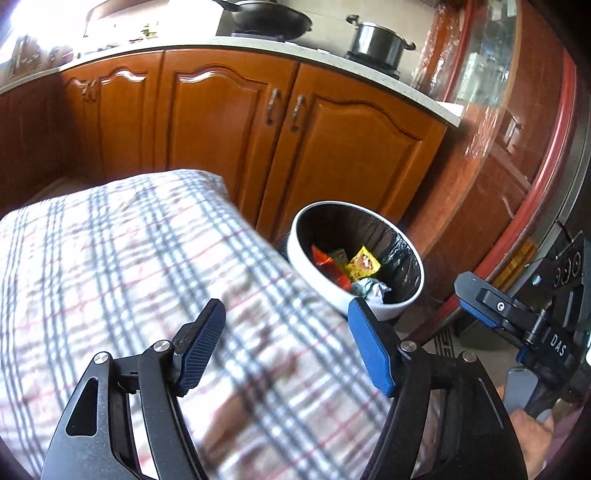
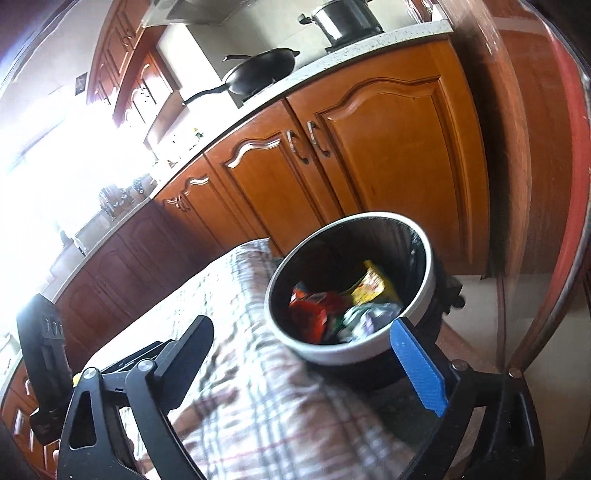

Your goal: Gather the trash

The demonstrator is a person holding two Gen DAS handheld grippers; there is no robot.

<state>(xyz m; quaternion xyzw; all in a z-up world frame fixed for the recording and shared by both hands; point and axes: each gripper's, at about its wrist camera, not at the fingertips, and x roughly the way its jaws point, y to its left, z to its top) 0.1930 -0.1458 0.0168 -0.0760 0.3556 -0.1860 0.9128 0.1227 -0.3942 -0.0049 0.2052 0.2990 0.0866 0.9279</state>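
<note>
A round white bin [image 1: 306, 236] with a black liner stands on the floor beside the table; it also shows in the right wrist view [image 2: 428, 258]. Inside lie a yellow wrapper [image 1: 364, 264], a red wrapper [image 1: 325, 264] and crumpled paper [image 1: 371, 290]. The yellow wrapper [image 2: 375, 286] and red wrapper [image 2: 310, 314] show in the right wrist view too. My left gripper [image 1: 286, 343] is open and empty above the plaid tablecloth [image 1: 122, 258]. My right gripper [image 2: 306, 365] is open and empty, over the table edge next to the bin; it also shows in the left wrist view [image 1: 480, 299].
Orange wooden cabinets [image 1: 229, 122] run behind the bin under a light countertop [image 1: 258, 46]. On it are a black wok [image 1: 273, 18] and a steel pot [image 1: 376, 42]. A red-framed glass door [image 1: 546, 155] stands to the right.
</note>
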